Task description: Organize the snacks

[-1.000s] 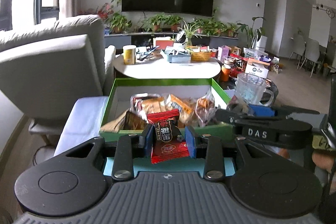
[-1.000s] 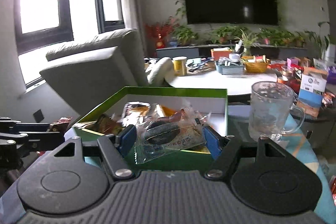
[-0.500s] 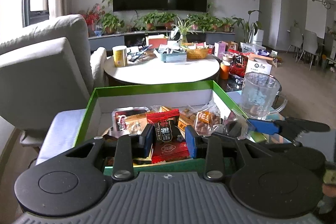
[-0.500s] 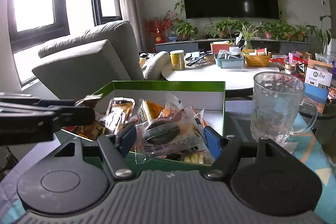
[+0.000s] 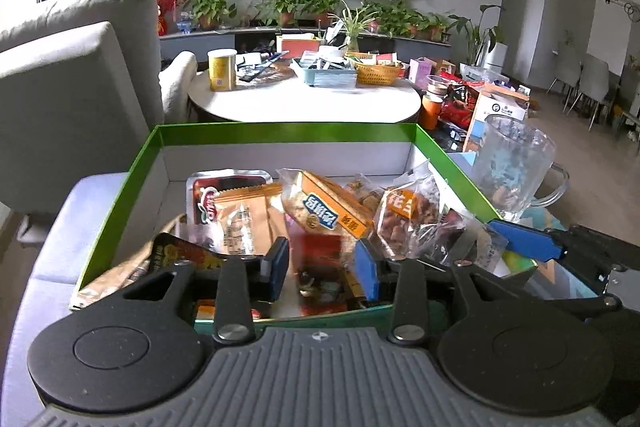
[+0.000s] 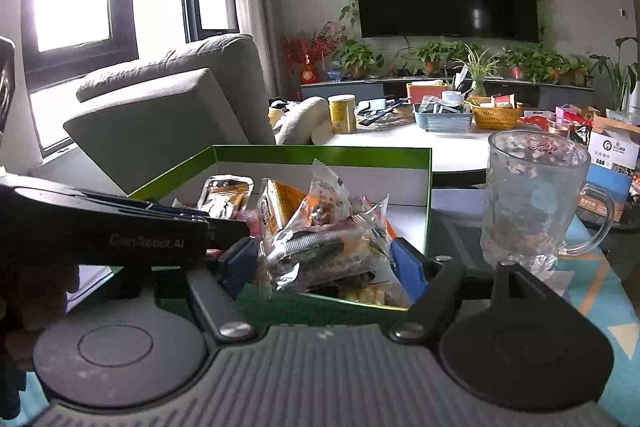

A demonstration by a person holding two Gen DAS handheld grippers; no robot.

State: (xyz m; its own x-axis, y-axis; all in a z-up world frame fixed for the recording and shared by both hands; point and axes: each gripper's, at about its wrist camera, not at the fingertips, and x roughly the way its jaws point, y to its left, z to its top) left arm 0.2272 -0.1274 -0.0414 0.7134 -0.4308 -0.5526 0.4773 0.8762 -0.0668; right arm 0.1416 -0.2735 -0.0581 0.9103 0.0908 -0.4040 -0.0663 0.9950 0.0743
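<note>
A green-rimmed open box (image 5: 280, 133) holds several snack packets; it also shows in the right wrist view (image 6: 320, 155). My left gripper (image 5: 322, 263) is over the box's near edge, its blue pads beside a blurred red snack packet (image 5: 316, 259) that hangs between them. My right gripper (image 6: 324, 263) is shut on a clear-wrapped dark pastry packet (image 6: 320, 255) just above the box's near right part. The right gripper's finger (image 5: 524, 243) crosses the left wrist view at the right. The left gripper's body (image 6: 120, 231) crosses the right wrist view at the left.
A glass mug (image 6: 532, 203) stands right of the box, also seen in the left wrist view (image 5: 512, 167). A grey armchair (image 5: 72, 75) is at the left. A round white table (image 5: 304, 99) with a yellow can, baskets and boxes lies behind.
Both grippers have moved forward over the box with their packets. The red packet now looks blurred and lower between the left pads.
</note>
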